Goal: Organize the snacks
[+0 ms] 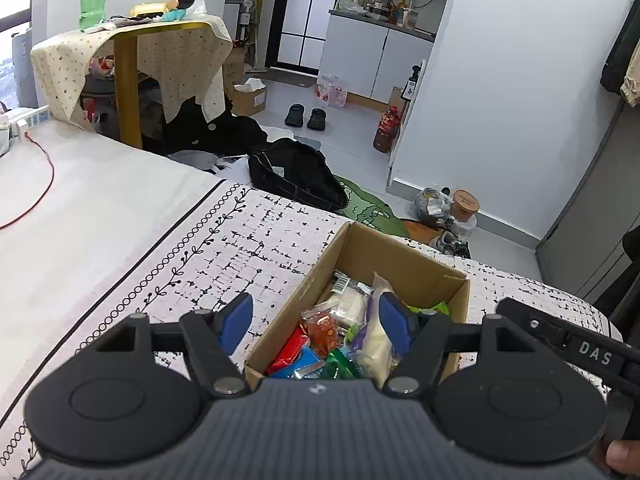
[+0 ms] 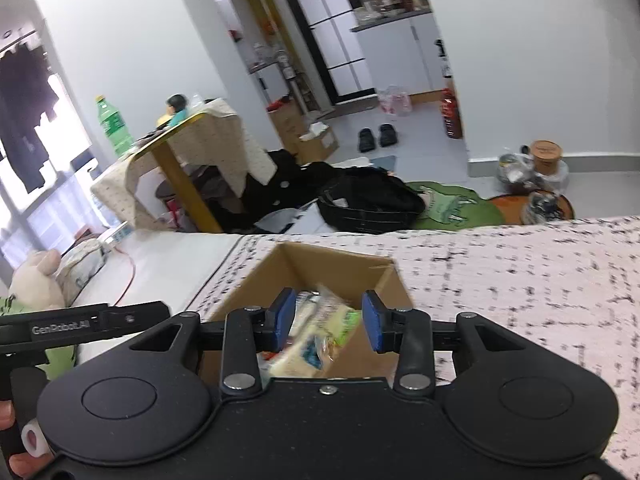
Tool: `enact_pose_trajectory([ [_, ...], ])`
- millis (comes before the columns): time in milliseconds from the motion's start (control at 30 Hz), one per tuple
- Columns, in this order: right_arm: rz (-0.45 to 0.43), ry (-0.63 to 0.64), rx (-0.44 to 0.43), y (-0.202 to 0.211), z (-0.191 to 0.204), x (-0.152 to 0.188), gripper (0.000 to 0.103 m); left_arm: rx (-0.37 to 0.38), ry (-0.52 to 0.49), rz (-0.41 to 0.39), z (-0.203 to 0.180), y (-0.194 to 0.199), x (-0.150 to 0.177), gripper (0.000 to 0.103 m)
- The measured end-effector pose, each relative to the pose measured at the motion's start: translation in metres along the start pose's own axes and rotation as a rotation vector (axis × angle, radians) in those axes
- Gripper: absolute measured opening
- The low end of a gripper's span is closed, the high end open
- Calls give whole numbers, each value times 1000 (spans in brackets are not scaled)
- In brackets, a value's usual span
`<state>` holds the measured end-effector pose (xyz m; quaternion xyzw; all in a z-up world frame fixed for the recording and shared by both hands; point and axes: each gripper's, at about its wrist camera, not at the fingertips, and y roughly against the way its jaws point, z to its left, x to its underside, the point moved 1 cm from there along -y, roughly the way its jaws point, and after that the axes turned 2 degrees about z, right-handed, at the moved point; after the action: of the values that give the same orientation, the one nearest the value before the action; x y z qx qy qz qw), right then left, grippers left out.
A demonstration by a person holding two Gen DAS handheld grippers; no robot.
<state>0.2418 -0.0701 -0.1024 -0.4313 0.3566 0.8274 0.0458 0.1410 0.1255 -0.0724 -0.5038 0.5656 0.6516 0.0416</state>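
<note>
**A:** How did the tools stand?

**B:** The left tool (image 1: 316, 322) had its blue pads well apart with nothing pressed between them. It hung above the near end of the cardboard box (image 1: 404, 256), one pad over the bedspread (image 1: 248, 240) and the other over the snacks (image 1: 340, 336) inside. The right tool (image 2: 329, 322) was also parted, more narrowly, and empty, poised over the same box from its near side.

**B:** The snacks lay heaped in the box: a pale packet (image 1: 376, 340), a red wrapper (image 1: 290, 346) and green and blue ones around them. The box sat on the bed, near its foot.

**A:** What would have made the step go well?

**B:** As I judged it, both tools had let go over the box. The sound course was to lift clear without snagging a wrapper, and keep the pads wide until above the rim.

**A:** And the pose?

**B:** Both tools tilted downward toward the box, the left more steeply. They stood side by side, each one's side rail showing at the edge of the other's view. Fingers (image 2: 10, 432) showed at a handle.
</note>
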Motion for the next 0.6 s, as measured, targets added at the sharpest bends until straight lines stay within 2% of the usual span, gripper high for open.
enact_pose_trajectory([
  [233, -8, -39, 20, 17, -16, 7, 40, 14, -17, 7, -8, 2, 4, 75],
  [367, -21, -45, 31, 28, -23, 12, 50, 25, -37, 11, -18, 3, 8, 79],
  [500, -22, -65, 41, 37, -31, 15, 52, 29, -61, 21, -27, 5, 11, 80],
  [600, -30, -72, 53, 46, -36, 18, 57, 32, -65, 34, -31, 7, 14, 80],
])
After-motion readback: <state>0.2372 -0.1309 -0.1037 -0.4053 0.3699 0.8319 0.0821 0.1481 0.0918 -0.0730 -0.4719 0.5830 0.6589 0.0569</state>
